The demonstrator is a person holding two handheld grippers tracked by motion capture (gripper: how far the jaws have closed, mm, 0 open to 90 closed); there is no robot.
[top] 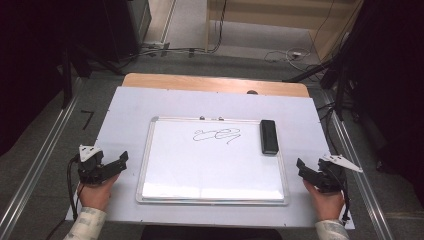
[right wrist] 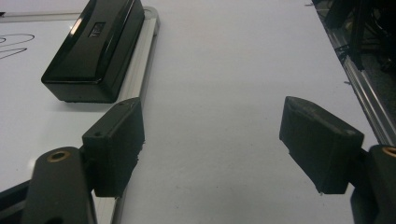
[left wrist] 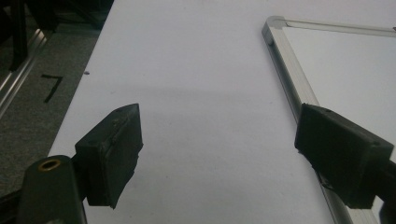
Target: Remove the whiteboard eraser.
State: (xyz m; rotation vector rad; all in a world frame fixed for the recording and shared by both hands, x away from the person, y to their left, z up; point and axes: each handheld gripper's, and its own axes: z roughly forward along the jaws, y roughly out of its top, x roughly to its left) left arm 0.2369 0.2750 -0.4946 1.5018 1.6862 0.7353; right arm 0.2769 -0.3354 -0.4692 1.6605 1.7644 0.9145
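A whiteboard [top: 210, 165] with a metal frame lies in the middle of the table, a black scribble [top: 216, 135] near its top. A black eraser [top: 269, 136] rests on the board's upper right corner; it appears in the right gripper view as the eraser [right wrist: 95, 46] ahead and to the left. My left gripper [top: 120, 161] sits left of the board, open and empty, its jaws wide apart over the white mat [left wrist: 196, 116] beside the board's frame [left wrist: 292, 86]. My right gripper [top: 301, 166] sits right of the board, open and empty.
The white mat [top: 125, 115] covers a wooden table whose far edge [top: 200, 82] shows. Metal rails run along both sides. Cables and dark stands lie on the floor beyond. A black mark [left wrist: 50, 86] is on the grey floor at the left.
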